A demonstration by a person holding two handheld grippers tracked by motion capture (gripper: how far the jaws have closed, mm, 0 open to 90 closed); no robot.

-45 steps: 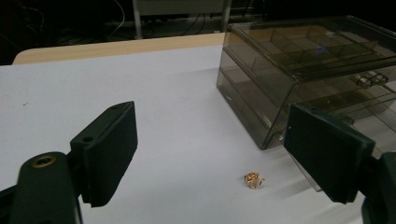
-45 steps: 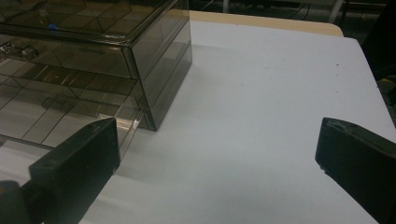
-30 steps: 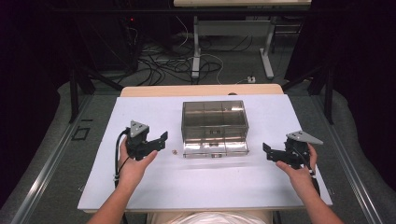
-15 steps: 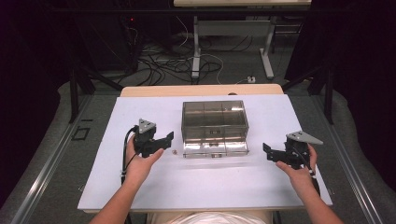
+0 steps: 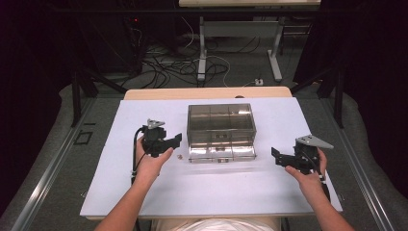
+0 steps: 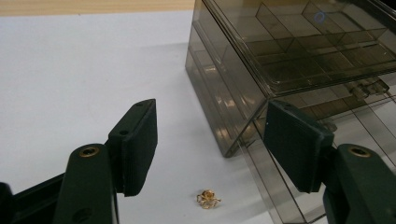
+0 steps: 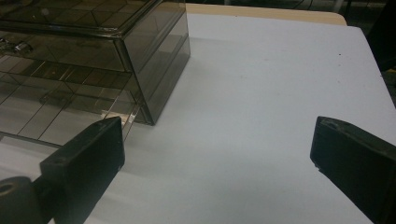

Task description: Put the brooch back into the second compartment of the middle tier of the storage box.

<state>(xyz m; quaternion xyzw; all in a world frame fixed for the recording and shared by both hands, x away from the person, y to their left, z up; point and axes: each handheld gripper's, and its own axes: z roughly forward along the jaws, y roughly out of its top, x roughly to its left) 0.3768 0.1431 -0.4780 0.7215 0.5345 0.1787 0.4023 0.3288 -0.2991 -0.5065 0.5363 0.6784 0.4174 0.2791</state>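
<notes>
Spreading fingers, left: the left gripper holds its fingers released and wide apart, grasping nothing, in the left-centre of the high view.
Between them: a small gold trinket lies on the white surface at the lower centre of the left gripper view, not yet touched.
Fingers, right: the right gripper is also released and empty, its fingers far apart, at the right-centre of the high view.
Outward: a smoky clear organiser box sits in the middle of the high view; its bottom drawer is pulled out toward the person.
Trinket's place: just left of the open drawer's front corner, on bare surface, apart from the box.
What changed: compared with a second ago, the left gripper has moved rightward toward the box and trinket, while the right one has kept its place.
Meaning: I judge the left hand is lining up to pick the trinket, probably for the drawer.
Writing: none readable; a faint round mark on the box lid, upper right of the left gripper view, is too small to read.
</notes>
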